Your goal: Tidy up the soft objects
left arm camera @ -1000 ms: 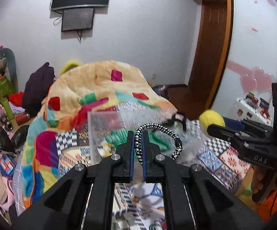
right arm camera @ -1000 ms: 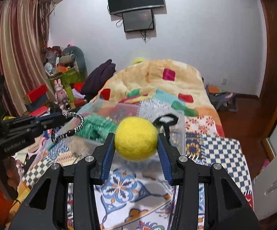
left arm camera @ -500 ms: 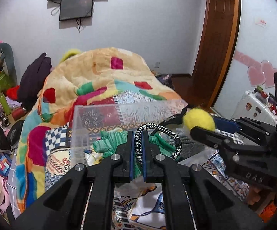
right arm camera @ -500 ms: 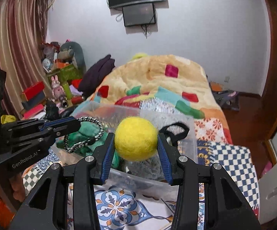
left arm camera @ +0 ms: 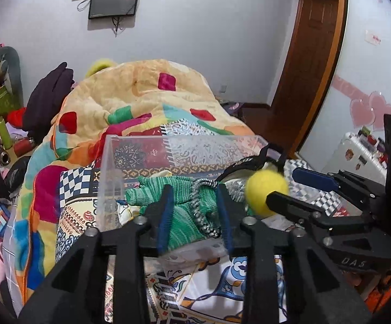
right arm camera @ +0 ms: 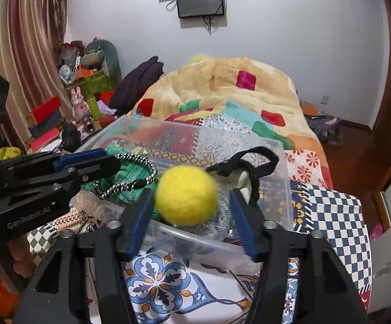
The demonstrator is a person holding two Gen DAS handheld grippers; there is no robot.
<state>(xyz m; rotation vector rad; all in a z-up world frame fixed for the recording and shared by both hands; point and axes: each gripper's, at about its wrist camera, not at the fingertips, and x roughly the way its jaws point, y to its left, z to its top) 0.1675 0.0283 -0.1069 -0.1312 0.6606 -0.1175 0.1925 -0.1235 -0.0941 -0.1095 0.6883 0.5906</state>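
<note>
A clear plastic bin (left arm camera: 109, 167) (right arm camera: 284, 167) stands on the bed and holds a green knit cloth (left arm camera: 187, 210) (right arm camera: 126, 172) and a black strap (right arm camera: 252, 162). My left gripper (left arm camera: 195, 210) (right arm camera: 98, 163) is open over the bin; the black-and-white braided cord (left arm camera: 202, 210) (right arm camera: 130, 178) is loose between its jaws, over the cloth. My right gripper (right arm camera: 191, 210) (left arm camera: 290, 186) is open; the yellow felt ball (right arm camera: 186, 194) (left arm camera: 265, 191) is loose and blurred between its jaws, above the bin.
A patchwork quilt (left arm camera: 141, 102) is heaped behind the bin. A patterned sheet (right arm camera: 163, 275) lies in front. Clutter of boxes and toys (right arm camera: 79, 102) stands at the left. A wooden door frame (left arm camera: 317, 54) and white cabinet (left arm camera: 363, 151) are at the right.
Both grippers moved forward over the bin and opened. The cord has come free of the left jaws and the yellow ball of the right jaws.
</note>
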